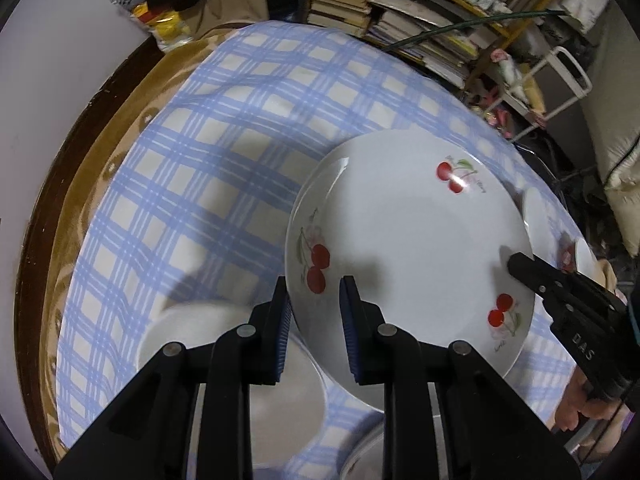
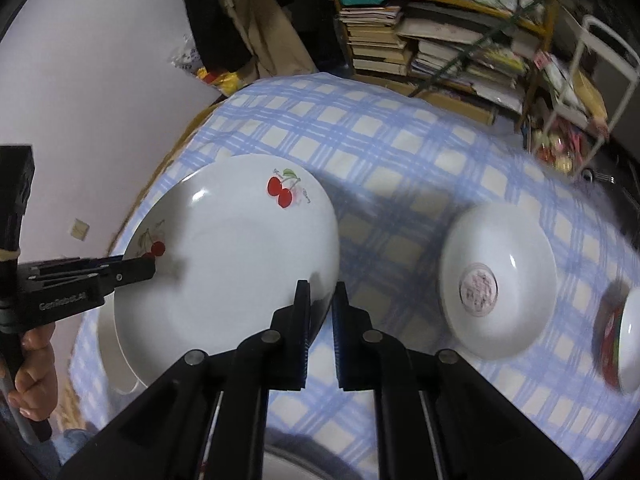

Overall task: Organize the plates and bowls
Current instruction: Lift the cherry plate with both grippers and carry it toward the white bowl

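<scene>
A white plate with red cherry prints is held above the blue checked tablecloth, tilted. My left gripper grips its near-left rim between both fingers. My right gripper grips its right rim; in the left wrist view its tip shows at the plate's right edge. The plate also shows in the right wrist view, with the left gripper's fingers on its left rim. A plain white plate lies on the cloth under the left gripper.
A white bowl with a pink centre mark sits on the cloth to the right, and a red-patterned bowl at the far right edge. A metal-rimmed dish lies at the near edge. Shelves of books stand behind the table.
</scene>
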A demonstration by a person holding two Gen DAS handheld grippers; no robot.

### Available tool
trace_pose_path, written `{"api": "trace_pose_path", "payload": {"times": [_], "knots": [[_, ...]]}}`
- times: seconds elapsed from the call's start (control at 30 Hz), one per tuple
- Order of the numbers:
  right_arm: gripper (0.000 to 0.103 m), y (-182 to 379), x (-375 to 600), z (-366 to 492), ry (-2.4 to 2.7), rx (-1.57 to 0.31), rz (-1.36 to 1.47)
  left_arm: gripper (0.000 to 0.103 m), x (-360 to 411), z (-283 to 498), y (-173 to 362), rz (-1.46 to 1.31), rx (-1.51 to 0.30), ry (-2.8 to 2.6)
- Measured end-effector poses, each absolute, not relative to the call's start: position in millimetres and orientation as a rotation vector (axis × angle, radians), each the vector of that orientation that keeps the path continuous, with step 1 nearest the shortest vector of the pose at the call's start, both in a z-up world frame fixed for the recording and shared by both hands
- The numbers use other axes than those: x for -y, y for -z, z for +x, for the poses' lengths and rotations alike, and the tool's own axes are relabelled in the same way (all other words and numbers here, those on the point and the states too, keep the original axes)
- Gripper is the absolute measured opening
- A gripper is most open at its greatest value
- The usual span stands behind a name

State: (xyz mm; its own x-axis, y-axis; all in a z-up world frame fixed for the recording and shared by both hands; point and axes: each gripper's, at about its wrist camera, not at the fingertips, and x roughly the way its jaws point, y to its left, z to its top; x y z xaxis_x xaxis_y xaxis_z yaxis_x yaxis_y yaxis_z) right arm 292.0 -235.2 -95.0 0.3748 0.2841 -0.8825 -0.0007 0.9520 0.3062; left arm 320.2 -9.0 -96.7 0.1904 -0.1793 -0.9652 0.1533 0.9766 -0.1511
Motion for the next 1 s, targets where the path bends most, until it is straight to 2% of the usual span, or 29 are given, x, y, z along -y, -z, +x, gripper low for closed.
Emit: {"api": "trace_pose_path", "payload": {"times": [0.5,1.0], "knots": [[0.011,62,260,181,-0.129,-1.075,0.377,0.023,31,225,47,-0.016,-1.282,0.306],[0.011,62,272,94,-0.057,-1.031,0.474,0.023,46,142,48,0.074,-1.253,0.352]]}}
